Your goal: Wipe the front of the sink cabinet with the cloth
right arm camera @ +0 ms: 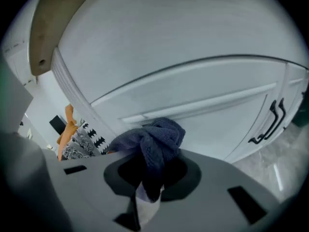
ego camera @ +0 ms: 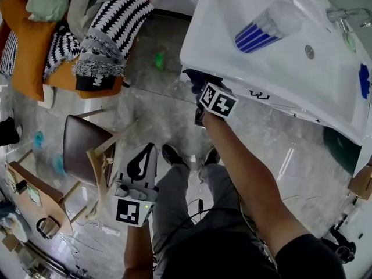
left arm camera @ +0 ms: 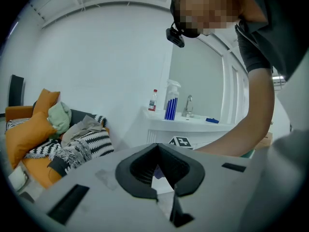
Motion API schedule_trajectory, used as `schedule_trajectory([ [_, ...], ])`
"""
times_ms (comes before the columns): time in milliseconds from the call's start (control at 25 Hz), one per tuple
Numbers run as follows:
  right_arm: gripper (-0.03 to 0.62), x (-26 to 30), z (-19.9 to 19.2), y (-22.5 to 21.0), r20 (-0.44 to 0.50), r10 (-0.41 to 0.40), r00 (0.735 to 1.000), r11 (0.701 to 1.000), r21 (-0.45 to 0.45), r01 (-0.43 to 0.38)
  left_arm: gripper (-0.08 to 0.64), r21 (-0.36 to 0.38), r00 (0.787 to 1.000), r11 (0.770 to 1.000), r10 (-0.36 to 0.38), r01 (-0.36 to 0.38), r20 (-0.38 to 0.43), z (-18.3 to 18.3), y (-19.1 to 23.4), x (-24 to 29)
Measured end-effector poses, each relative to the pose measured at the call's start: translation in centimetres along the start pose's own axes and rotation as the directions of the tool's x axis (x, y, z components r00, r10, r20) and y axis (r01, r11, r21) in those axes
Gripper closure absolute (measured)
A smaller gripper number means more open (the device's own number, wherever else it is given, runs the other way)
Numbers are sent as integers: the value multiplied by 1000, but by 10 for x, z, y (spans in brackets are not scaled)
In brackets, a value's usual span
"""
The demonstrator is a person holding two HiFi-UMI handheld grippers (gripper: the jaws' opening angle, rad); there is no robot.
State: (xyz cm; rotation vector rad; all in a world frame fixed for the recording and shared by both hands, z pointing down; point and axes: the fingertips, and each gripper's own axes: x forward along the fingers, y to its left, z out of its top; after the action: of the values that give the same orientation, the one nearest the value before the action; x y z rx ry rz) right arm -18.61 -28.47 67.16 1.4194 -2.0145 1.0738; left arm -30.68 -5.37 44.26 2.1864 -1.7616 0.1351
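Observation:
A dark blue cloth [right arm camera: 157, 140] is bunched between the jaws of my right gripper [right arm camera: 147, 180], which is shut on it. The cloth is at the white front of the sink cabinet [right arm camera: 193, 91], just under the basin's rim; I cannot tell whether it touches. In the head view the right gripper [ego camera: 203, 92] reaches under the left end of the sink [ego camera: 232, 68], and a bit of the cloth [ego camera: 195, 79] shows there. My left gripper [ego camera: 141, 164] hangs low beside the person's legs, away from the cabinet. Its jaws are shut with nothing between them [left arm camera: 161, 175].
A blue-striped spray bottle [ego camera: 266, 27], a faucet [ego camera: 344, 14] and a blue item [ego camera: 364, 80] are on the sink top. Black door handles [right arm camera: 273, 122] are at the cabinet's right. A wooden chair [ego camera: 87, 150] and a sofa with cushions [ego camera: 75, 34] are on the left.

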Motion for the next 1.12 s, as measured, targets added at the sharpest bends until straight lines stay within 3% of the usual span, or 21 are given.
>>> schedule_trajectory([
  [120, 545, -5, 0, -23, 60, -19, 998, 998, -53, 22, 555, -20, 1000, 1000, -6, 7, 10, -6, 3, 5],
  [320, 545, -56, 28, -142, 187, -196, 963, 971, -99, 217, 555, -37, 1000, 999, -21, 21, 19, -17, 6, 9],
  [440, 545, -62, 34, -164, 198, -234, 952, 958, -121, 261, 555, -57, 1000, 998, -12, 12, 9, -25, 7, 9],
  [560, 545, -30, 13, -129, 137, -186, 973, 969, -136, 205, 555, -66, 1000, 998, -1, 1, 1, -31, 10, 8],
  [720, 545, 29, -32, -51, 43, -29, 999, 986, -163, 36, 556, -70, 1000, 997, 12, -13, -15, -44, 14, 10],
  [840, 545, 54, -48, -36, 10, 25, 1000, 999, -38, -25, 556, -75, 1000, 997, 21, -22, -17, -58, 15, 15],
  [960, 545, 54, -54, -86, -2, -39, 999, 998, 44, 39, 556, -82, 999, 996, 37, -38, -8, -73, 15, 19],
  [1120, 545, 34, -48, -185, 31, -197, 980, 979, -54, 198, 557, -51, 998, 997, 55, -56, -15, -99, 12, 28],
])
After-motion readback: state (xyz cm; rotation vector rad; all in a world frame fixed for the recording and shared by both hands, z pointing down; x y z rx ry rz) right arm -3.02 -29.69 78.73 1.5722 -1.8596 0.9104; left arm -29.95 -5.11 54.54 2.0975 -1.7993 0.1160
